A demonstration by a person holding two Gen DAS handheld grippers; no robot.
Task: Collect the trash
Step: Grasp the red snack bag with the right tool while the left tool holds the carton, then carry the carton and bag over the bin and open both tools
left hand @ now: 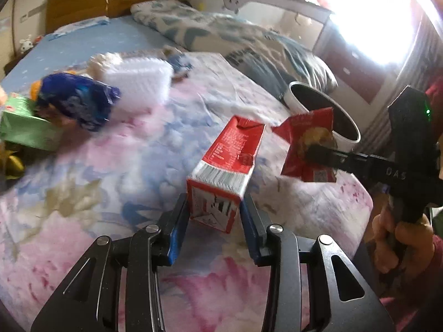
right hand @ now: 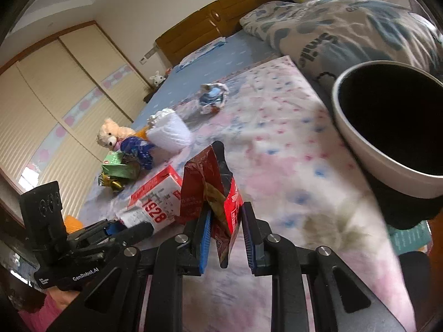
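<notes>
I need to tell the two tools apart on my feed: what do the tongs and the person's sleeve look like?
Both tongs, left and right, have black metal linkage arms with silver pivot pins and blue ribbed pads. The left body reads "GenRobot.AI"; the right shows a green light and raised letters "DAS". The sleeve is dark red.

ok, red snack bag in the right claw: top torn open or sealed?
Open. The red snack bag gapes at its torn top edge, dark inside showing, in the right claw.

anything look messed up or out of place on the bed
Yes. Trash lies loose on the bed: a crumpled blue wrapper, a green box and a dark blue bag heaped by a teddy. The red packet in the right gripper is torn open and creased.
</notes>
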